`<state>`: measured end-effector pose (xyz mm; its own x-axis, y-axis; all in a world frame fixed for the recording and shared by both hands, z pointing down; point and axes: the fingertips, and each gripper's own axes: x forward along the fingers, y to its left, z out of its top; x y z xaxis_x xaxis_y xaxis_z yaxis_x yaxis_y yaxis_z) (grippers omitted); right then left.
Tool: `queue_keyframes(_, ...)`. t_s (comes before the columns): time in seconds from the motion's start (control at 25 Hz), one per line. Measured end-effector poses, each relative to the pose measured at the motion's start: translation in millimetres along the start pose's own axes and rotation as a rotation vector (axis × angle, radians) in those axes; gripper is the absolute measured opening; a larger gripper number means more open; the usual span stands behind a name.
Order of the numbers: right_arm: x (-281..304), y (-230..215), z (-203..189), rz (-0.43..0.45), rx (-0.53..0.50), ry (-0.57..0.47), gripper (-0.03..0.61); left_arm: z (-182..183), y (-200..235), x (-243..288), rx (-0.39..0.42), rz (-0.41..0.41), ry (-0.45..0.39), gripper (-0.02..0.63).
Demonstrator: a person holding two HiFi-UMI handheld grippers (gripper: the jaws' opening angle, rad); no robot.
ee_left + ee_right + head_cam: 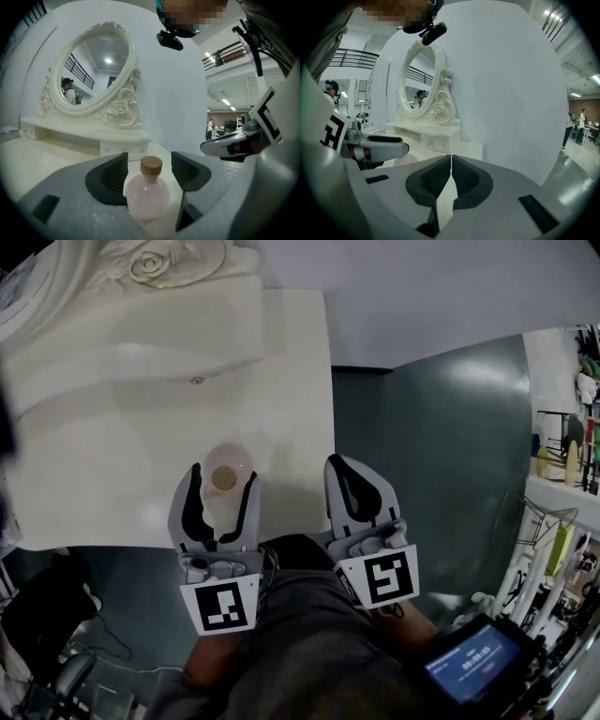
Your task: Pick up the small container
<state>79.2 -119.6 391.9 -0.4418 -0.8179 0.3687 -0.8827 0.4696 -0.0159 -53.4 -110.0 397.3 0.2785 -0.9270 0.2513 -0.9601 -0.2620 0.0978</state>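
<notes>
The small container (146, 194), a round pale-pink bottle with a tan cap, stands upright on the white counter (112, 474), near its front edge. In the head view it sits just below the middle of the frame, left of centre. The left claw (223, 486) is released: its jaws stand wide apart on either side of the bottle. In the left gripper view the bottle's body lies close beside the dark pad on the left. A clear strip of counter shows between the bottle and the pad on the right, so neither pad presses on it.

The right claw (451, 174) is clenched with nothing in it. In its own view the two dark pads meet along a thin line. From above, it lies right of the left claw, just past the counter's right edge and over the dark grey-green floor (441, 456). Each claw carries its black-and-white marker cube (225, 607) at the lower part of the head view.

At the back of the counter, upper left in the left gripper view, stands an ornate white oval mirror (96, 65). It rests on a low shelf (93, 140) with small drawers. A lit screen (473, 662) shows at the lower right of the head view.
</notes>
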Motion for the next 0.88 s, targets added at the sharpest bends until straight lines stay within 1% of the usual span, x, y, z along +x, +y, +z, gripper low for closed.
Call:
queue_keyframes(0.44, -11.3, 1.2, -11.5, 0.012, 0.003, 0.044, 0.015, -12.6, -2.3, -7.7, -0.016, 0.024, 0.024, 0.287)
queue_keyframes(0.88, -11.6, 0.1, -12.5, 0.012, -0.003, 0.052, 0.015, -16.9, -3.2, -8.1, -0.040, 0.016, 0.024, 0.278)
